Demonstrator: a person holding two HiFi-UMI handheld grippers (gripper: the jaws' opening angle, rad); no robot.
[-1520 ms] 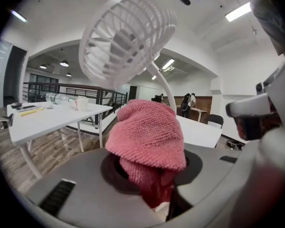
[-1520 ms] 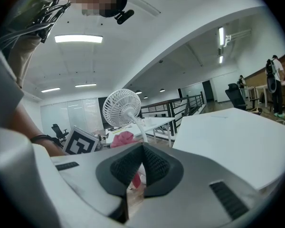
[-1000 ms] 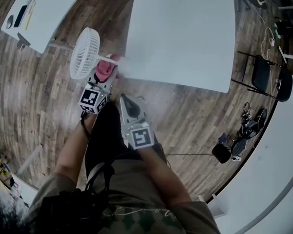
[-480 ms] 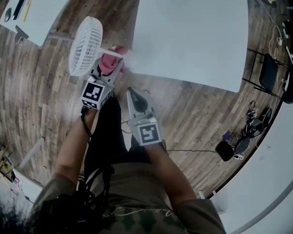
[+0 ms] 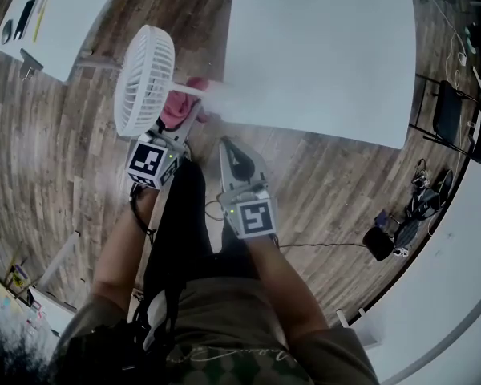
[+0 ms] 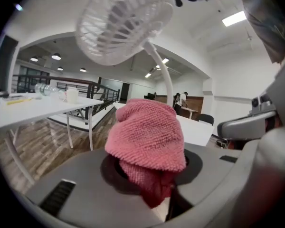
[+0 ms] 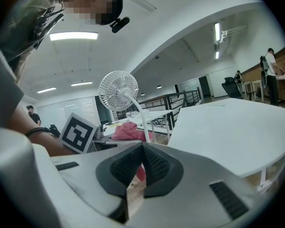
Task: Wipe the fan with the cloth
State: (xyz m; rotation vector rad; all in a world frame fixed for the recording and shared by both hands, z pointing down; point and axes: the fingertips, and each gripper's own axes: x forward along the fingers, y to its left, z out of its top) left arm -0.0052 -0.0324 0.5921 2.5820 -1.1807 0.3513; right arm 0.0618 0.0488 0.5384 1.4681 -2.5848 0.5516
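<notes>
Left of centre in the head view, I am pinching the pink cloth [image 6: 147, 137] in my left gripper [image 5: 179, 128], and the bunched fabric is bulging out ahead of the jaws. The white fan [image 5: 144, 79] is showing at upper left of that view. Its round head is tilting over the wood floor [image 5: 80, 175], and its thin stalk is running toward the near corner of the white desk [image 5: 321, 46]. The cloth is sitting just below the fan's head, beside the stalk; whether it is touching I cannot tell. My right gripper [image 7: 141, 167] is hovering at centre, just right of the left one, its jaws pressed together on nothing and pointing toward the desk's edge.
</notes>
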